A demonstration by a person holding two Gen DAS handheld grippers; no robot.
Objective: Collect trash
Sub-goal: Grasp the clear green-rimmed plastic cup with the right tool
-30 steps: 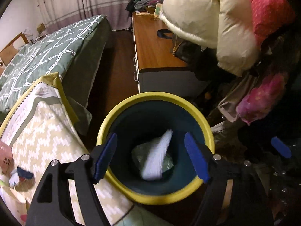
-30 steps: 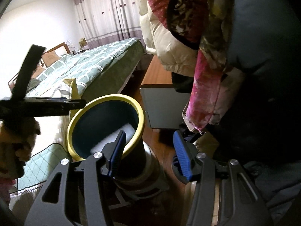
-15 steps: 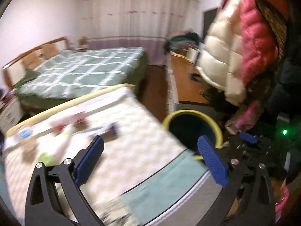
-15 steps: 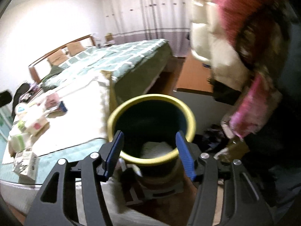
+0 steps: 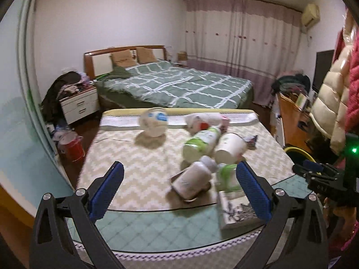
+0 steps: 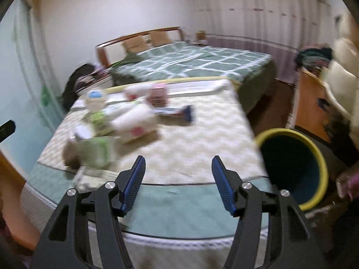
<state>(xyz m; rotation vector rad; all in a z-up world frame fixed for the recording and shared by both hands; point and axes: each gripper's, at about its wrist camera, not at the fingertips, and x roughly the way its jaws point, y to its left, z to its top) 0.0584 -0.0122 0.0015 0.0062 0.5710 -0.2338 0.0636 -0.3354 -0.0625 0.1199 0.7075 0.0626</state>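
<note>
The left hand-held gripper (image 5: 179, 190) hangs over the near edge of the table (image 5: 139, 163) with its blue pads spread wide and nothing between them. The right hand-held gripper (image 6: 178, 182) is likewise parted and empty, aimed across the same table (image 6: 202, 143).

The trash lies in a loose cluster on the zigzag cloth. In the left wrist view a white bottle (image 5: 194, 178) lies on its side just ahead of the right pad, resting on a small brown tray (image 5: 190, 194). Beside it sits a blurred green-and-white container (image 5: 226, 177), and a box (image 5: 237, 213) lies at the table edge — partly behind the pad. Farther back a green-labelled bottle (image 5: 200, 143) and a white cup (image 5: 231, 148) lie tipped over, touching. A round white jar (image 5: 153, 123) with a blue mark stands apart to the left, and a pink-and-white pile (image 5: 208, 121) sits at the far edge.

The bin (image 6: 291, 165) — yellow rim, dark inside — stands just beside the table's right corner in the right wrist view; only a sliver of its rim (image 5: 296, 151) shows in the left one. That right view is motion-blurred, so the items there are hard to tell apart. A green bed (image 5: 179, 87) lies beyond.
</note>
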